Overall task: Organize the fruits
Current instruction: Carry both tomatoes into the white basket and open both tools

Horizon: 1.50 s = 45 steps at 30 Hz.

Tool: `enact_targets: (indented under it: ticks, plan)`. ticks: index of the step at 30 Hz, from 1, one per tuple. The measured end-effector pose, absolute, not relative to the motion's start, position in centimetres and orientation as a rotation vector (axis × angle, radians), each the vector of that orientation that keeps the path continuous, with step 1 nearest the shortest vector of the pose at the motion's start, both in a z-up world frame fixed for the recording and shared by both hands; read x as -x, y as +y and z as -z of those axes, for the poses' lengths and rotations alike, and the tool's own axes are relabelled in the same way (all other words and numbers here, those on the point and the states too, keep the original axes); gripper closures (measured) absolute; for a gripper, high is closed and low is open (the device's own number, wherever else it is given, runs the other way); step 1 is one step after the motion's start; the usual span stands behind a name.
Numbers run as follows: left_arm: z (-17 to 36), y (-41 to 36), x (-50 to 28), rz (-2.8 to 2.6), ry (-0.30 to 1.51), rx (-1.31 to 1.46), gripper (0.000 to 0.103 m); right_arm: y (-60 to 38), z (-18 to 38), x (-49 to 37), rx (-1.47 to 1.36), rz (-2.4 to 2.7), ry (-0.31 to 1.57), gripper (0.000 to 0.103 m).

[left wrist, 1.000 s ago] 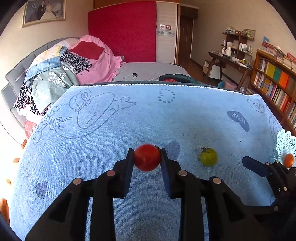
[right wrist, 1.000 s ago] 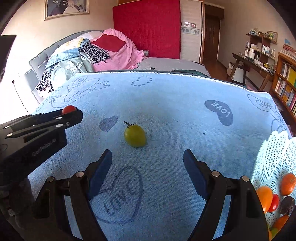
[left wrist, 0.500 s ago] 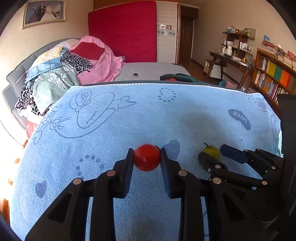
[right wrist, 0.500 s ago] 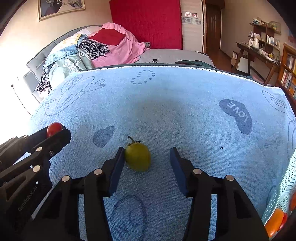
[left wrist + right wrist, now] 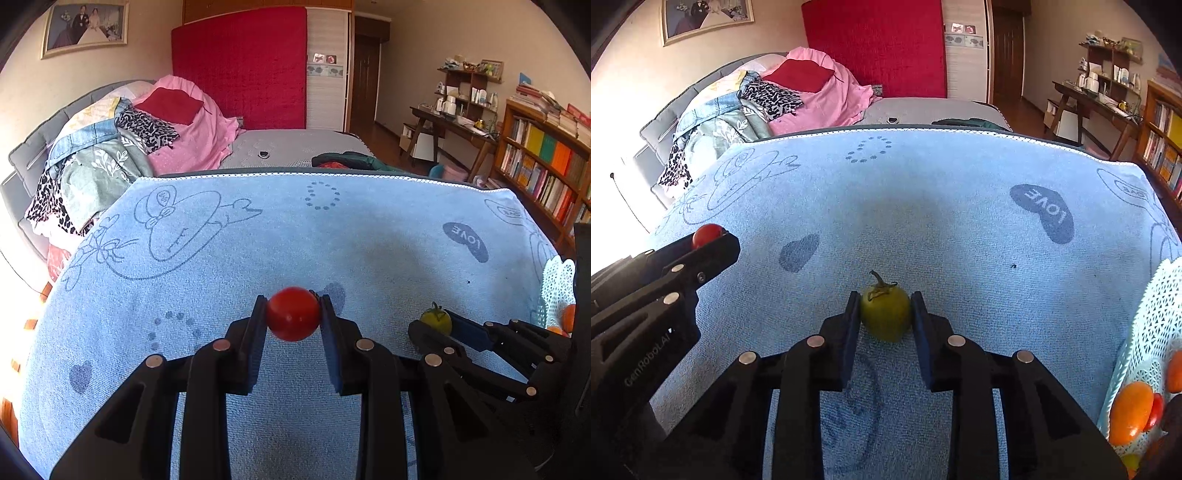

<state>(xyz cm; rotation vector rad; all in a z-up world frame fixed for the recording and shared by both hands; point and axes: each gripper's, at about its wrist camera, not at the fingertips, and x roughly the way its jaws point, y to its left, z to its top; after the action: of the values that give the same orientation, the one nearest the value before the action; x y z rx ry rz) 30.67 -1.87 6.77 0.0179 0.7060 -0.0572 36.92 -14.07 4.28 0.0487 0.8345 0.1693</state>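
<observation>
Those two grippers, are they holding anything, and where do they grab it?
Left gripper holds a red tomato by its sides. Right gripper pinches a green tomato by its sides, stem up.

Clearance on blue towel (image 5: 960, 221)

Far towel area unobstructed. White lattice basket (image 5: 1152, 332) borders the right edge; left gripper (image 5: 713, 243) occupies the near-left side.

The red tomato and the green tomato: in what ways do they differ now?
The red tomato is bright red with no stem showing; the green tomato is yellowish green and keeps a dry stem on top. The red one sits in the left hand-held gripper, the green one in the right hand-held gripper. Both are small, round, and clamped between two dark pads above the blue towel.
</observation>
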Motion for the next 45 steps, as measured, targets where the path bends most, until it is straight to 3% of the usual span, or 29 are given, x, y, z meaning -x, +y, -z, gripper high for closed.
enact_targets:
  ticks: [26, 45]
  plan:
    - [-11.1, -3.5, -26.9, 0.172, 0.589, 0.001, 0.074, -16.2, -10.6, -28.7, -0.117, -0.116, 0.710, 0.075]
    - [-11.3, -9.1, -23.1, 0.340, 0.563, -0.083, 0.074, -22.1, -11.6, -23.2, -0.201, 0.036, 0.682, 0.075]
